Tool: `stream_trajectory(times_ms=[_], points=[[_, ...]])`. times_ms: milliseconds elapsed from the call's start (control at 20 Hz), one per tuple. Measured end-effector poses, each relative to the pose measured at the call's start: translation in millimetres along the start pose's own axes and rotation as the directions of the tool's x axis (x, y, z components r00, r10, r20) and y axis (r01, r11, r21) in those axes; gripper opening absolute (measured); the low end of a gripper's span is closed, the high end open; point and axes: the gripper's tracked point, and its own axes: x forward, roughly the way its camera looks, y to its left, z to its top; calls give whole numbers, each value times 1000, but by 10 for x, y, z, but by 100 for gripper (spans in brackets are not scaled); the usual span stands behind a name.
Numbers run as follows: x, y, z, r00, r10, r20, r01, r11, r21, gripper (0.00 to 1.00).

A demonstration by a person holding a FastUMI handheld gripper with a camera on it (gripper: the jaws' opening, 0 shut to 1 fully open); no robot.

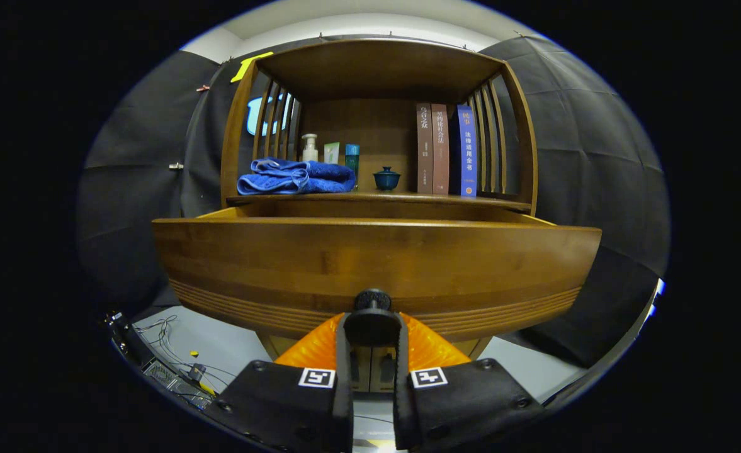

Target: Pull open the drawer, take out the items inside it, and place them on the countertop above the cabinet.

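**My tongs on the knob of the pulled-out drawer**

I count one drawer (376, 264), and it is pulled out toward me; its wide wooden front stands just ahead of my fingers. From this low angle I cannot see what lies inside it. The front carries one dark round knob (371, 299), low in the middle.

My tongs (371, 327) are nearly closed, with only a narrow gap between the two fingers. The knob sits right at the fingertips (344, 333), and the fingers seem to close around the part just behind it, so I believe I am gripping the knob, with both fingers pressing on it.

Above the drawer is the table (483, 200) of the cabinet, a wooden shelf surface with slatted sides and a roof over it. On it I count:
- one folded blue towel (296, 177) at the left side;
- one white pump bottle (310, 147) behind the towel;
- one pale tube (332, 152) and one teal bottle (352, 160) beside it;
- one small dark blue lidded cup (386, 178) near the middle;
- three upright books (446, 151) at the right, two brown and one blue, touching each other.

Under the cabinet some cables (169, 343) lie on the grey floor at the left.
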Motion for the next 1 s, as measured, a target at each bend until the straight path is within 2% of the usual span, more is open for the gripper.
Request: stream_trajectory(times_ms=[100,300,400,500,650,1000], points=[[-14,-7,-1,1000,-1,-5,1,1000,-6,30],[-40,46,-117,998,36,-54,-37,999,-19,49],[-146,111,-165,994,67,-91,-67,998,2,74],[-204,86,-48,996,52,-77,-53,999,-3,100],[-329,42,131,995,35,-88,-39,998,-42,100],[-650,1,748,964,65,-256,-69,998,-7,100]])
